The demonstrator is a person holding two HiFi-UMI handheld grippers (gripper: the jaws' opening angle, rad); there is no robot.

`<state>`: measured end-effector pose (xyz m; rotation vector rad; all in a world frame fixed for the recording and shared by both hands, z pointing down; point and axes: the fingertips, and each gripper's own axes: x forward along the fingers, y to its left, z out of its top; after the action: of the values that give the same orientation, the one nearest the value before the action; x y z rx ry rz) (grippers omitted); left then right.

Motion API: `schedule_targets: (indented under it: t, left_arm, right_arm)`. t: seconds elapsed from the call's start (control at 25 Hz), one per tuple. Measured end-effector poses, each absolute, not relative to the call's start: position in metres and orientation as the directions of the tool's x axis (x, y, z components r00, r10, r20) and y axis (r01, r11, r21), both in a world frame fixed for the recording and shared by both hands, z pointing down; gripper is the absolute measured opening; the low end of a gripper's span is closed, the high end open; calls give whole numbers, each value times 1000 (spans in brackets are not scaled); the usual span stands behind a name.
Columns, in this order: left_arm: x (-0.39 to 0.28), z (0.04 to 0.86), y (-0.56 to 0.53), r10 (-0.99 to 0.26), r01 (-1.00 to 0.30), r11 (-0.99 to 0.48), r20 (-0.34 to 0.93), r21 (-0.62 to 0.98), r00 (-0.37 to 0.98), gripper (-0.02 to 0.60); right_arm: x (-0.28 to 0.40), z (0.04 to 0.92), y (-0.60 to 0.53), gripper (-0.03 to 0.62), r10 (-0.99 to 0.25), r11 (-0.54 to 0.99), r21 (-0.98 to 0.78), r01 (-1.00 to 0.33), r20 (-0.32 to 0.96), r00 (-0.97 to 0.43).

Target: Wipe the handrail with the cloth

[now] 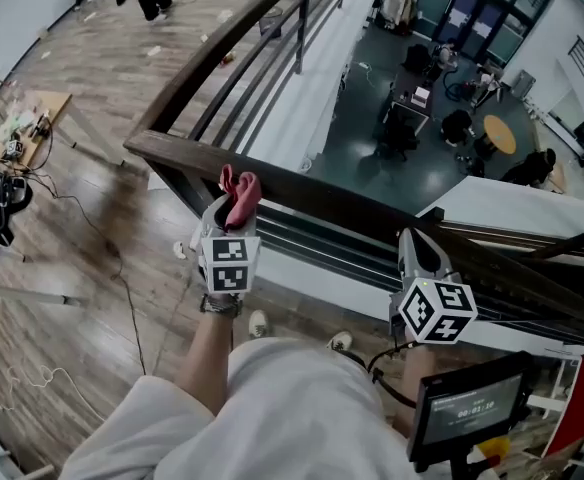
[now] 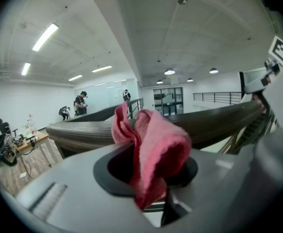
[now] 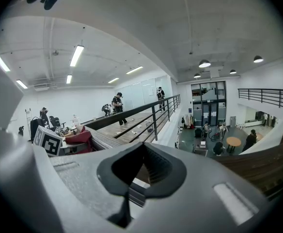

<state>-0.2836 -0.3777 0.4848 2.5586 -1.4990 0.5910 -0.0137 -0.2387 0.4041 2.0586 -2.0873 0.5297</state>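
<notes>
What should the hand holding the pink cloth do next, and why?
Probably ease the left gripper forward so the pink cloth presses onto the wooden handrail. Its jaws are shut on the cloth and the bunched end pokes toward the rail, but I cannot tell that it presses yet. The right gripper is shut and empty.

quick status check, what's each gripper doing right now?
Left gripper: shut on the red cloth.
Right gripper: shut, holding nothing.

No legible text anywhere; timer digits on the small screen point(image 1: 472, 408) too blurred.
</notes>
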Motion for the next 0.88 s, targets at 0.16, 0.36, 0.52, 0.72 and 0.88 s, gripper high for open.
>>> schedule_targets:
  t: [0.16, 0.36, 0.52, 0.72, 0.88]
  left_arm:
    - [-269, 481, -369, -805, -855, -512, 393, -82, 444, 129]
    - [-249, 484, -358, -786, -833, -546, 399, -91, 471, 129]
    - [-232, 484, -346, -763, -803, -586, 405, -105, 504, 129]
    - [-210, 485, -331, -730, -765, -635, 405, -108, 550, 129]
    - [-190, 486, -320, -700, -731, -674, 406, -105, 588, 129]
  right_arm:
    - [-1, 402, -231, 3, -931, -16, -139, -990, 362, -36]
    - [6, 403, -227, 3, -933, -19, -140, -990, 359, -33]
    - [13, 404, -222, 3, -933, -31, -143, -989, 359, -23]
    - [22, 408, -215, 3, -934, -47, -151, -987, 358, -10]
    - [28, 409, -214, 3, -935, -54, -156, -986, 354, -5]
